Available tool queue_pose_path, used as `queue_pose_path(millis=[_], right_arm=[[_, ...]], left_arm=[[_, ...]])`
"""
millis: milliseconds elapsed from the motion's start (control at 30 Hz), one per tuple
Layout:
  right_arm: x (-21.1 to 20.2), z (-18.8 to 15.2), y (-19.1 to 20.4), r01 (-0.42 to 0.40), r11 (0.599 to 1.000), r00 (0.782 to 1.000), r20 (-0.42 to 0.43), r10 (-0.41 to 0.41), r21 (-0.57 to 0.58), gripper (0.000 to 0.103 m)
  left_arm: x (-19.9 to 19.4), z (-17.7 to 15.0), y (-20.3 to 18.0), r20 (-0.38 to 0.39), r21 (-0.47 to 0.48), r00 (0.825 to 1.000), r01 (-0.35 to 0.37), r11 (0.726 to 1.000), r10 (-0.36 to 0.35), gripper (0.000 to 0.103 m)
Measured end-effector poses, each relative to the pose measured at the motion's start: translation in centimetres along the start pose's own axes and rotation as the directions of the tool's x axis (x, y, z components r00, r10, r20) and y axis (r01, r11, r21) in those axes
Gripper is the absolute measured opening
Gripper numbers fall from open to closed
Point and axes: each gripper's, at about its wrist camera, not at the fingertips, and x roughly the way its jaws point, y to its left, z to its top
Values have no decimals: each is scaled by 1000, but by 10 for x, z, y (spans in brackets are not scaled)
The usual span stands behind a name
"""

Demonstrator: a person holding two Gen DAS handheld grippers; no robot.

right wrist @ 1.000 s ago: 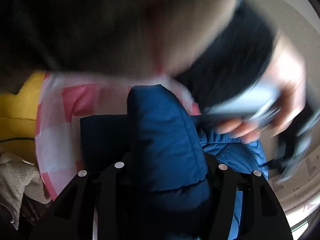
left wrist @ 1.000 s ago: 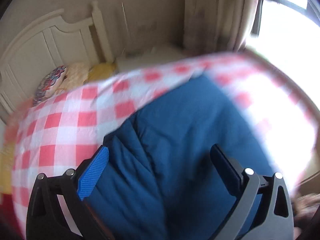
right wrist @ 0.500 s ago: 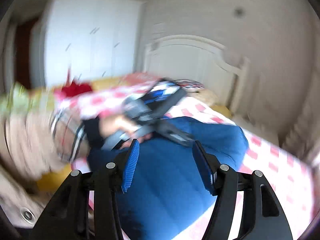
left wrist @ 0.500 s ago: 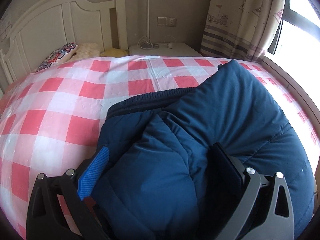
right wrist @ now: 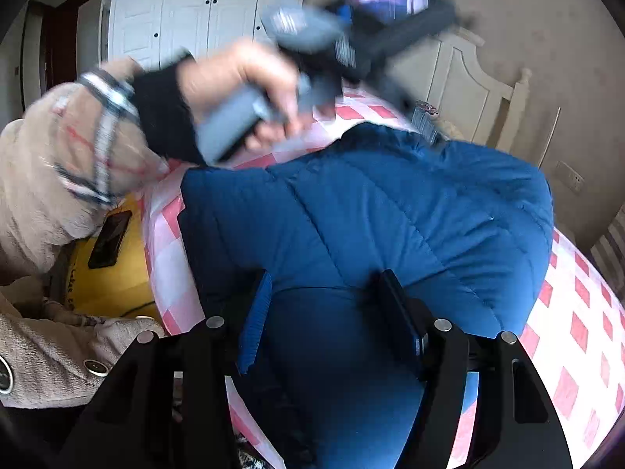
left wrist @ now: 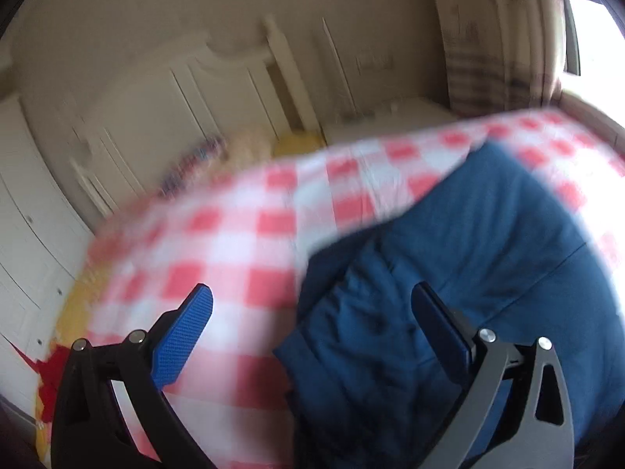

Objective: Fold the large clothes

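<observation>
Puffy quilted blue jacket [right wrist: 390,211] on checked sheet [left wrist: 218,242]; right hand-held gripper [right wrist: 324,312] opening, left hand-held gripper [left wrist: 312,312] wide, both empty.

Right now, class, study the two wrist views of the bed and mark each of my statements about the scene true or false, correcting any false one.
1. The jacket is dark blue. True.
2. The jacket lies on a plain green sheet. False: the bedcover is red-and-white checked.
3. The left claw is clamped on the jacket. False: its fingers stand apart with nothing pinched, one over the bedcover, the other over the jacket.
4. A dark phone lies on a yellow surface beside the bed. True.
5. The right claw is shut tight. False: its jaws are opening, with jacket fabric showing between them.
6. A white headboard stands at the bed's far end. True.
</observation>
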Motion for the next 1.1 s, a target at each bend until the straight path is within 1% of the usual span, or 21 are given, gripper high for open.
queue_pose_path(millis=[67, 133, 200, 233, 267, 333, 367, 400, 500, 533, 600, 667, 700, 767, 800, 833, 900, 933, 1033, 1067, 1100], right_arm=[[9, 0, 4, 3, 1000, 1000, -4, -4, -19, 66], [7, 0, 0, 0, 1000, 1000, -6, 0, -17, 66], [9, -1, 1, 0, 1000, 1000, 5, 0, -16, 66], [21, -8, 1, -1, 1000, 1000, 9, 1, -17, 66], [24, -7, 0, -4, 1000, 1000, 15, 4, -15, 66], [23, -8, -2, -19, 1000, 1000, 21, 19, -12, 66], [22, -8, -1, -23, 1000, 999, 24, 23, -20, 66], [21, -8, 0, -22, 999, 999, 26, 23, -31, 65], [7, -1, -4, -51, 997, 998, 37, 53, -57, 64], [2, 1, -8, -41, 998, 998, 54, 43, -53, 64], [-12, 6, -27, 7, 1000, 995, 104, -6, -13, 64], [-26, 14, -63, 70, 994, 984, 157, -84, 89, 61], [-30, 17, -78, 92, 987, 979, 171, -114, 131, 58], [-29, 26, -121, 134, 959, 965, 188, -184, 250, 52], [-24, 32, -142, 150, 942, 961, 181, -210, 300, 48], [-16, 37, -155, 158, 931, 960, 170, -223, 328, 47], [0, 48, -179, 156, 918, 963, 149, -223, 365, 45], [15, 58, -191, 152, 915, 967, 134, -216, 373, 45], [53, 73, -206, 174, 919, 973, 83, -216, 353, 44], [69, 77, -210, 178, 923, 977, 50, -207, 341, 44], [98, 76, -214, 174, 932, 984, -15, -178, 318, 44]], left_arm=[[-24, 12, -6, 40, 5, 999, 35, 999, -35, 101], [-28, 15, -19, 32, 42, 999, 34, 999, -36, 101], [-10, 7, -37, -32, 90, 999, 9, 996, -6, 101], [0, -1, -45, -71, 105, 997, 0, 994, 7, 101], [16, -15, -52, -98, 100, 995, 11, 995, -1, 101], [17, -27, -42, -37, 12, 999, 36, 999, -35, 101], [17, -30, -34, -35, -27, 999, 35, 999, -36, 101], [17, -35, -26, -33, -74, 999, 17, 997, -19, 101], [17, -42, -16, -25, -127, 1000, 4, 992, -7, 101], [16, -43, -14, -24, -140, 1000, 6, 990, -9, 101], [17, -46, -8, -21, -169, 1000, 10, 986, -13, 101], [18, -48, -3, -21, -196, 1000, 15, 981, -19, 101], [18, -49, -2, -22, -204, 1000, 15, 979, -20, 101], [21, -50, 2, -25, -224, 999, 21, 974, -27, 101], [21, -50, 3, -27, -229, 999, 21, 973, -28, 101], [23, -50, 4, -30, -235, 999, 22, 972, -30, 101], [24, -51, 5, -32, -244, 999, 24, 970, -33, 101], [24, -52, 6, -33, -246, 999, 24, 969, -33, 101], [24, -53, 8, -33, -257, 999, 26, 966, -36, 101], [25, -53, 9, -35, -262, 999, 31, 965, -41, 101], [26, -53, 10, -39, -268, 998, 27, 963, -38, 101]])
